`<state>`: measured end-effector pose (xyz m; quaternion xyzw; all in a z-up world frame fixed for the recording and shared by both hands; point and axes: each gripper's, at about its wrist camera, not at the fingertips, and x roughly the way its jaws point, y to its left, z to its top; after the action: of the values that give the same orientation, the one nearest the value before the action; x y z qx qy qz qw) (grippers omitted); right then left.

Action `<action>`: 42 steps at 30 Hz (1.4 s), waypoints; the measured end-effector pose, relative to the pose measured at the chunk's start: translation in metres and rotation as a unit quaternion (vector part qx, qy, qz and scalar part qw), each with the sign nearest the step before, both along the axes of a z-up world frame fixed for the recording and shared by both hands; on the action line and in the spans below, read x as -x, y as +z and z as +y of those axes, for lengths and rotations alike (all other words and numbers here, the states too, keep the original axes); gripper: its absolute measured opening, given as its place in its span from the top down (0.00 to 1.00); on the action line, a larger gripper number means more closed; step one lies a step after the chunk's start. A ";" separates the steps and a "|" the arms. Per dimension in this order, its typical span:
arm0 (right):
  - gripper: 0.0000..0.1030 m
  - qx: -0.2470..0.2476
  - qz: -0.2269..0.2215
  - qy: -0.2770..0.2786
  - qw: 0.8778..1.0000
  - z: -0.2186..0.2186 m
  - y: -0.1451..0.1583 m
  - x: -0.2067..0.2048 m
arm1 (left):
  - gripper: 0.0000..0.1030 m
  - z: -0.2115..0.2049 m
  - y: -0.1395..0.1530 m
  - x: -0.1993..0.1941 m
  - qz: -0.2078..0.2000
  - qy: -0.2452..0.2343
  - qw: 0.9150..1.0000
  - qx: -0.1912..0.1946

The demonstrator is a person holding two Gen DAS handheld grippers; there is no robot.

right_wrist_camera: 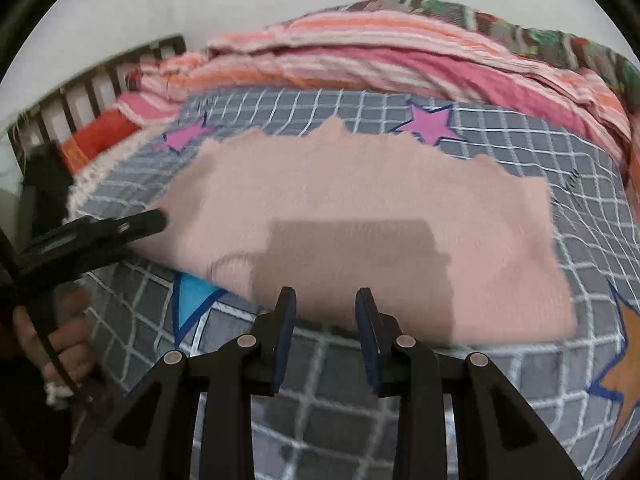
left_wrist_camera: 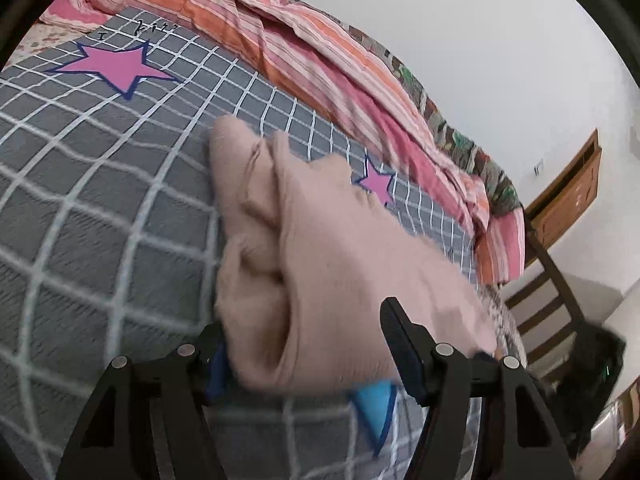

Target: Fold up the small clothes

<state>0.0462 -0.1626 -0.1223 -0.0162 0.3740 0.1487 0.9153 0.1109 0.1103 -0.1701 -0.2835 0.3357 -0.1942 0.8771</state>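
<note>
The left gripper [left_wrist_camera: 316, 344] stood released, its jaws straddling the near-left edge of the pink garment [right_wrist_camera: 360, 208]. The right gripper [right_wrist_camera: 326, 316] hung released just short of the garment's near hem. The garment lay spread on the grey checked bedspread [right_wrist_camera: 520, 140], with a striped quilt [right_wrist_camera: 360, 60] beyond. A good fold probably needed both grippers clenching matching corners before lifting evenly.

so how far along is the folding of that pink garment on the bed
Partly done, it seems. The pink garment lies spread as a broad band on the grey checked bedspread, possibly folded once already. In hand: the left gripper is open around the garment's bunched end, while the right gripper hovers open at its near edge, holding nothing. Left: close, fold it over again, and flatten it.
</note>
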 end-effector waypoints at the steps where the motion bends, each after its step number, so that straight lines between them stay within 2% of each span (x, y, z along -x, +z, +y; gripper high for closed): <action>1: 0.69 -0.003 -0.006 -0.009 1.000 -0.010 0.003 0.005 | 0.38 -0.002 0.002 -0.004 -0.004 0.007 1.000 0.002; 4: 0.69 -0.014 -0.022 -0.049 0.998 -0.046 0.012 0.018 | 0.39 -0.010 0.005 -0.024 -0.002 0.026 1.000 0.005; 8: 0.69 -0.044 -0.018 -0.108 0.993 -0.102 0.010 0.031 | 0.48 -0.013 0.005 -0.046 0.014 0.069 0.997 -0.003; 10: 0.69 -0.053 -0.012 -0.131 0.990 -0.123 0.005 0.035 | 0.57 -0.012 0.010 -0.052 0.029 0.096 0.995 -0.007; 12: 0.69 -0.065 -0.003 -0.153 0.986 -0.146 -0.003 0.039 | 0.72 -0.011 0.016 -0.055 0.034 0.114 0.993 -0.016; 15: 0.69 -0.076 -0.001 -0.178 0.981 -0.169 -0.010 0.044 | 0.80 -0.022 0.037 -0.058 0.032 0.120 0.991 -0.056; 19: 0.69 -0.100 -0.005 -0.192 0.976 -0.188 -0.013 0.047 | 0.80 -0.055 0.077 -0.056 0.009 0.121 0.987 -0.107; 23: 0.69 -0.112 -0.014 -0.200 0.973 -0.202 -0.010 0.050 | 0.80 -0.111 0.117 -0.053 -0.021 0.114 0.977 -0.180; 24: 0.69 -0.112 -0.015 -0.202 0.973 -0.206 -0.009 0.051 | 0.81 -0.134 0.127 -0.052 -0.032 0.108 0.973 -0.203; 26: 0.69 -0.110 -0.021 -0.211 0.971 -0.214 -0.006 0.056 | 0.81 -0.165 0.138 -0.051 -0.044 0.095 0.968 -0.227; 29: 0.69 -0.104 -0.027 -0.227 0.968 -0.224 -0.002 0.063 | 0.81 -0.225 0.140 -0.049 -0.057 0.065 0.962 -0.257; 32: 0.69 -0.097 -0.026 -0.243 0.965 -0.232 -0.001 0.070 | 0.81 -0.279 0.120 -0.045 -0.056 0.021 0.963 -0.264; 34: 0.69 -0.096 -0.022 -0.251 0.963 -0.236 -0.001 0.074 | 0.81 -0.312 0.091 -0.046 -0.028 -0.020 0.964 -0.265; 36: 0.69 -0.093 -0.018 -0.253 0.963 -0.237 -0.002 0.077 | 0.81 -0.328 0.068 -0.046 -0.001 -0.046 0.962 -0.269; 38: 0.69 -0.088 -0.019 -0.251 0.964 -0.235 -0.001 0.079 | 0.78 -0.330 0.064 -0.039 -0.016 -0.056 0.960 -0.273; 39: 0.69 -0.086 -0.018 -0.249 0.965 -0.234 0.000 0.079 | 0.68 -0.327 0.066 -0.036 -0.025 -0.072 0.961 -0.266; 41: 0.69 -0.086 -0.019 -0.240 0.967 -0.229 0.002 0.078 | 0.53 -0.308 0.075 -0.034 -0.024 -0.125 0.969 -0.210; 42: 0.69 -0.087 -0.020 -0.234 0.968 -0.226 0.003 0.076 | 0.49 -0.291 0.084 -0.031 -0.021 -0.149 0.974 -0.169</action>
<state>-0.0303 -0.3890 -0.1189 0.1490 0.3342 -0.0379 0.9299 0.1419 -0.1810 -0.0865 -0.0736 0.3835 -0.2689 0.8804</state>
